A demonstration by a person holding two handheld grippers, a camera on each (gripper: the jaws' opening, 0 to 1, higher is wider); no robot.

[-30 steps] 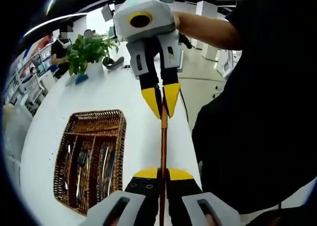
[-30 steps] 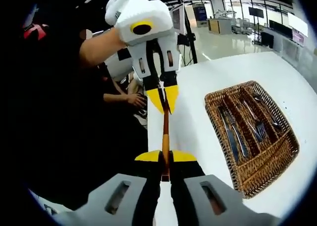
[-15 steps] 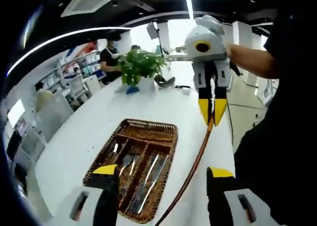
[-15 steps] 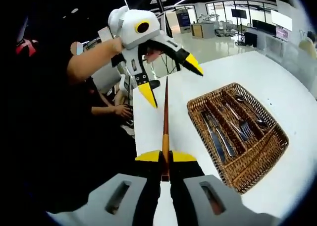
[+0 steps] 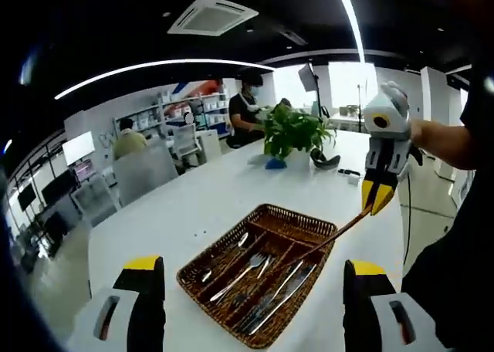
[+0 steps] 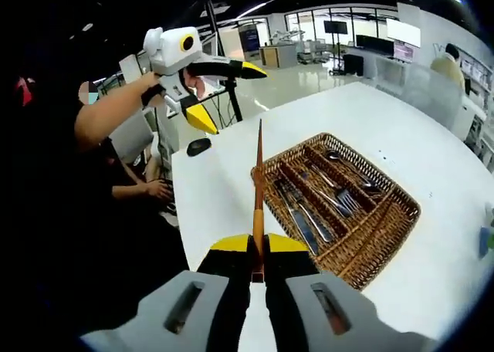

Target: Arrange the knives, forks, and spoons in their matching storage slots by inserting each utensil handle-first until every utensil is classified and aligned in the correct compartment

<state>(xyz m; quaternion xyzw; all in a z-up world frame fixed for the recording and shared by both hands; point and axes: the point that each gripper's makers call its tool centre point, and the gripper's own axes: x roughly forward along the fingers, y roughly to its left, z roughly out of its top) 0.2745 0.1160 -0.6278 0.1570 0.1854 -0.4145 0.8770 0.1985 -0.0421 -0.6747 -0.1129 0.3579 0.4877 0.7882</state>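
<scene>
Between the closed jaws of the right gripper (image 6: 258, 244), a slim brown wooden-handled utensil (image 6: 258, 184) is clamped, pointing toward twelve o'clock. At two o'clock a brown woven wicker cutlery tray (image 6: 384, 242) holding steel cutlery is seen on the white table (image 6: 432, 155). At ten o'clock, the left gripper (image 6: 222, 92) is held wide open, gripping nothing.

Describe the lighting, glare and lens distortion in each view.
Left gripper view: ceiling light strips bow into arcs from fisheye distortion; bright windows wash out behind the plant; the white table is evenly lit. Right gripper view: the wicker tray and held utensil look sharp; the table edge curves; the person's side is dark.
</scene>
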